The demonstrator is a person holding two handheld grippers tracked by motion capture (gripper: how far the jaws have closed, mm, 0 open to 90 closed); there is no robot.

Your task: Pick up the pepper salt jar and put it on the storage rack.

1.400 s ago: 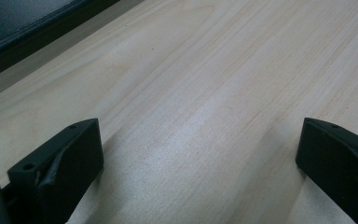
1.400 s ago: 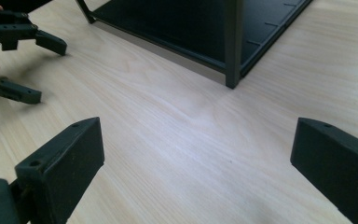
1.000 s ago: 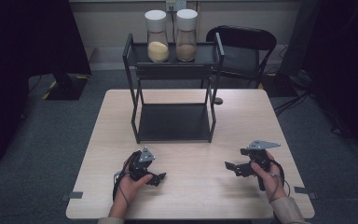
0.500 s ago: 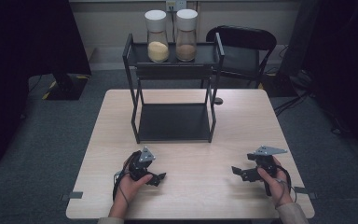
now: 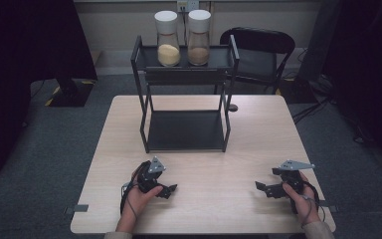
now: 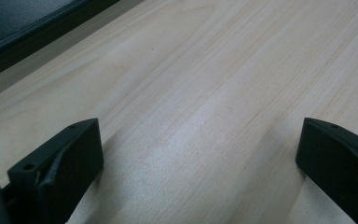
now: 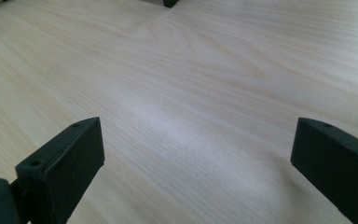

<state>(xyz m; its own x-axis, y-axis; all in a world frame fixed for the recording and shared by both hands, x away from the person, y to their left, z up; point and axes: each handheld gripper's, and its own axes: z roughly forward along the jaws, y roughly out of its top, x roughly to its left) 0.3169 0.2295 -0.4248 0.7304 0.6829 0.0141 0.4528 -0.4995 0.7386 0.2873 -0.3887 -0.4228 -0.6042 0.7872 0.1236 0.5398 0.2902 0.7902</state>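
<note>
Light wooden table (image 5: pixel 219 209), person's hands in from the near edge. Left gripper (image 5: pixel 168 189) low over the near left part of the table, jaws wide apart, nothing between them, bare wood under it in the left gripper view. Right gripper (image 5: pixel 261 188) near right, jaws also wide, empty. Black two-tier metal rack (image 5: pixel 185 130) stands at table centre, well apart from both. Two white-lidded clear jars on its top shelf: yellow-filled jar (image 5: pixel 167 41) left, brown-filled jar (image 5: pixel 199 39) just beside it.
</note>
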